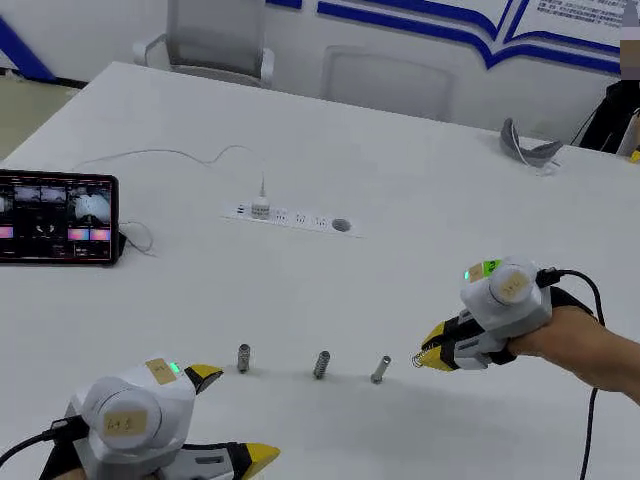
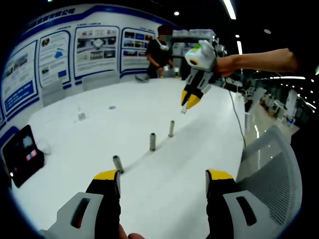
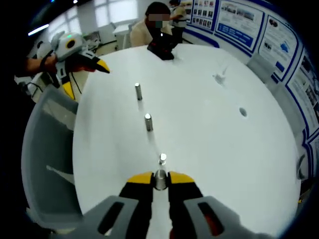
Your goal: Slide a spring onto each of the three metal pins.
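Looking like an office/mtg rm: big white conf table [image 1: 400, 170] carrying a power strip [image 1: 290, 216], mesh chairs [image 1: 215, 35] sitting at far edge, blue-trimmed info boards [image 2: 99, 50] hanging on wall, ceiling strip lights [image 2: 230, 8] glowing.

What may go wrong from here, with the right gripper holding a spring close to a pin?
The spring sits only at the tips of the right gripper, so it may slip out. The nearest pin is thin; a sideways push may tip it. The open left gripper steadies nothing.
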A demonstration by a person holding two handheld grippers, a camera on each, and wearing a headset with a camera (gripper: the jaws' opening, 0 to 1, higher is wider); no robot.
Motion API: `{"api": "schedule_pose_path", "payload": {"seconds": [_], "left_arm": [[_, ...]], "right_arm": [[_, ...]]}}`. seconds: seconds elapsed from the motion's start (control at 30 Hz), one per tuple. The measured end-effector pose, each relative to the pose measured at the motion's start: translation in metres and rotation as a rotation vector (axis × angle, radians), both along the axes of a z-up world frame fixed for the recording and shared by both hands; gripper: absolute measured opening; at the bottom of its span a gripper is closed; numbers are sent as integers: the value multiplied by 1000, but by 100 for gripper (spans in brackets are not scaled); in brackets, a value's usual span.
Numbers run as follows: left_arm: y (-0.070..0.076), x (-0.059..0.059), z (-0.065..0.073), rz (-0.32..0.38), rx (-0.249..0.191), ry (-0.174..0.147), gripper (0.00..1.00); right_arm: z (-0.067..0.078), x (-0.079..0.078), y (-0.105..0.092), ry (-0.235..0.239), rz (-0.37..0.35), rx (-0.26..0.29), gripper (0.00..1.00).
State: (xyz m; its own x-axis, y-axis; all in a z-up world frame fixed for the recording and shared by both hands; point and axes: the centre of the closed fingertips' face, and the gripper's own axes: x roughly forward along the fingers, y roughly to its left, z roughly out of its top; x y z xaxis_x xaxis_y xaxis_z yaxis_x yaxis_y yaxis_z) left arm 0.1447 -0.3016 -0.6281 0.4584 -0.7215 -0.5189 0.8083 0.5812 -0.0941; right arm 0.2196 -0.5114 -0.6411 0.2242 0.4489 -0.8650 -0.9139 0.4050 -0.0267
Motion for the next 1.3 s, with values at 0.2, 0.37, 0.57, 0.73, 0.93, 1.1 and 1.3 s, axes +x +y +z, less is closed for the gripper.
{"api": "schedule_pose_path", "payload": {"seconds": [0.2,0.37,0.57,0.73,0.93,1.1,1.3], "left_arm": [[12,-2,-2,26,10,4,73],[21,-3,-6,44,12,14,73],[26,-5,-6,50,17,16,72],[30,-5,-7,57,17,20,72],[33,-5,-8,65,22,25,71],[32,-6,-9,64,24,27,71],[32,-6,-9,61,32,27,71]], "right_arm": [[-9,5,12,11,30,-12,12],[-14,9,19,14,51,-25,12],[-19,14,23,19,59,-35,12],[-24,16,25,33,70,-47,13],[-30,13,26,48,90,-62,13],[-34,13,27,51,99,-70,13],[-39,16,31,53,107,-78,13]]}}
